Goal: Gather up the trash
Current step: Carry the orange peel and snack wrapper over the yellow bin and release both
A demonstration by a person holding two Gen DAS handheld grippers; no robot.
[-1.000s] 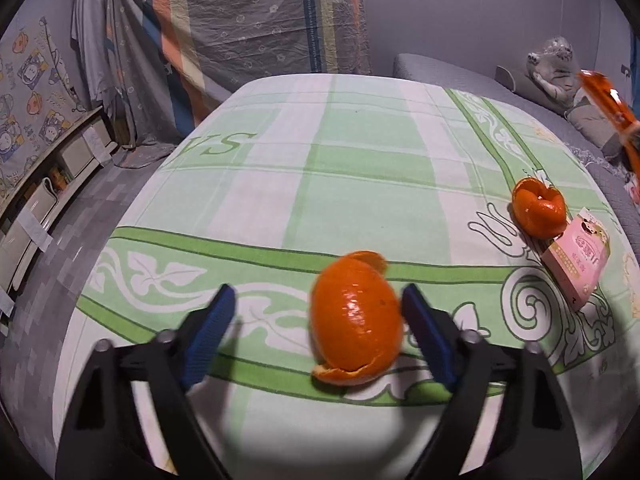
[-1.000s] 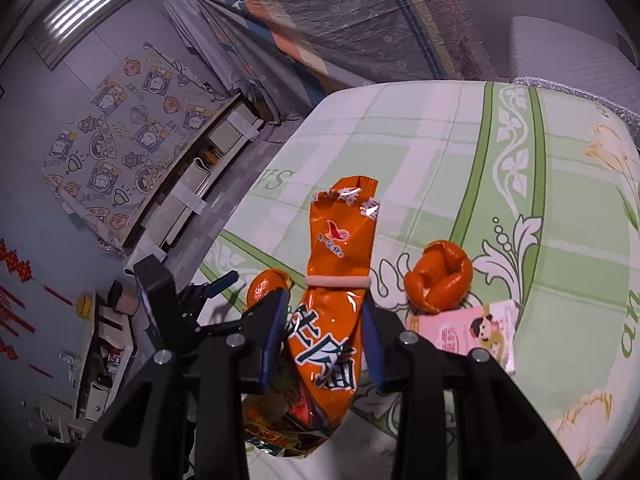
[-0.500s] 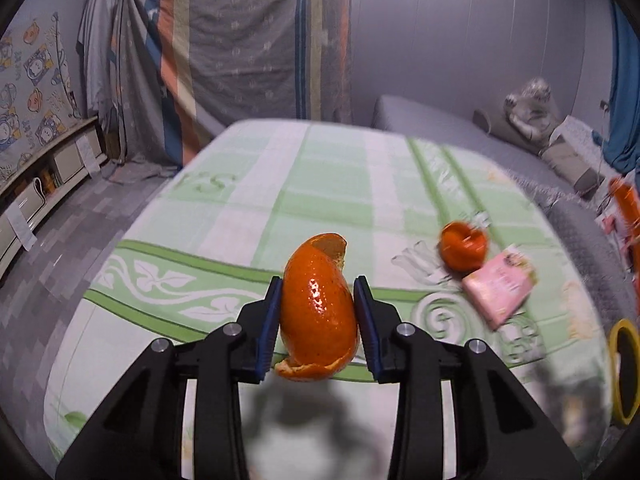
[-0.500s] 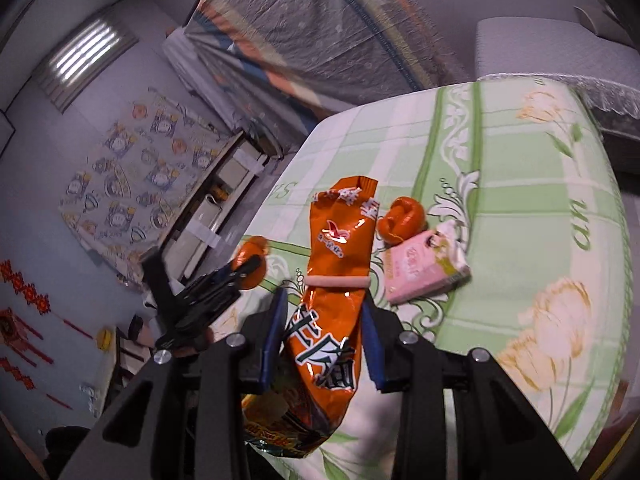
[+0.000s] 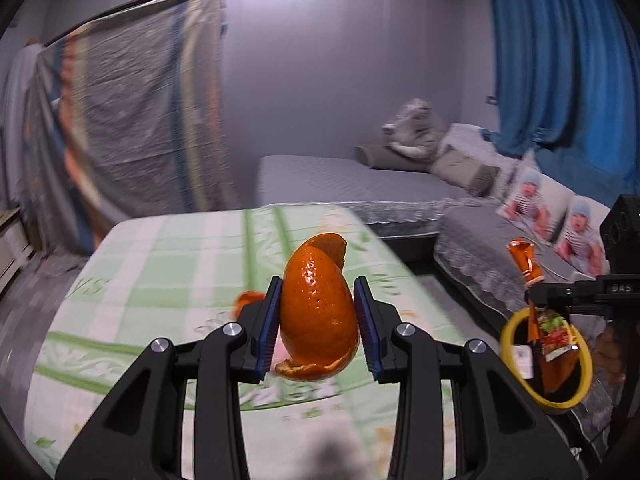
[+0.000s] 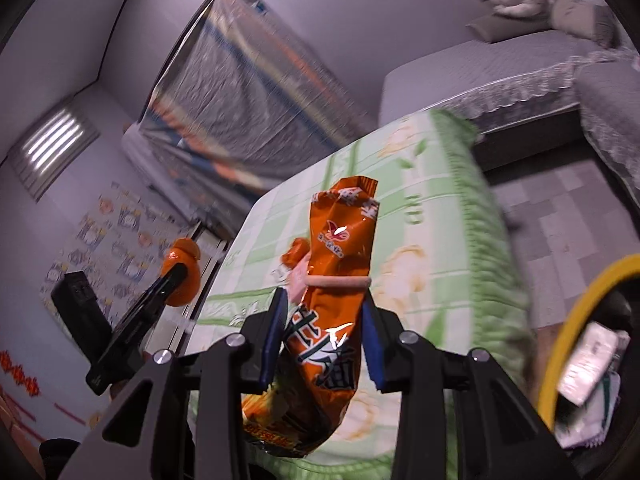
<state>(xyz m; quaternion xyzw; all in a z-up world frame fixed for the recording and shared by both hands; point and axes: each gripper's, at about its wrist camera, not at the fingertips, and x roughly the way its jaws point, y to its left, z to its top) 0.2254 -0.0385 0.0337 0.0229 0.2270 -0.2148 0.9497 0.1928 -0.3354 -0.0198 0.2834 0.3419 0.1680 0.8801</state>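
Note:
My left gripper (image 5: 318,320) is shut on an orange peel (image 5: 318,312) and holds it in the air above the green-checked table (image 5: 160,264). My right gripper (image 6: 322,336) is shut on an orange snack bag (image 6: 328,312), held upright. In the left wrist view the snack bag (image 5: 538,320) hangs over a yellow-rimmed bin (image 5: 516,320) at the right. In the right wrist view the bin (image 6: 568,320) shows at the right with trash inside, and the peel (image 6: 182,276) shows at the left. A second orange peel (image 5: 246,302) lies on the table.
A grey sofa (image 5: 480,252) with cushions stands right of the table. A grey bed (image 5: 344,184) with a plush toy (image 5: 412,126) is behind it. A covered rack (image 5: 120,120) stands at the back left. Floor (image 6: 560,216) lies between table and sofa.
The left gripper closed on the orange peel, lifted it off the table and swung right. The right gripper carried the snack bag away from the table to above the yellow bin.

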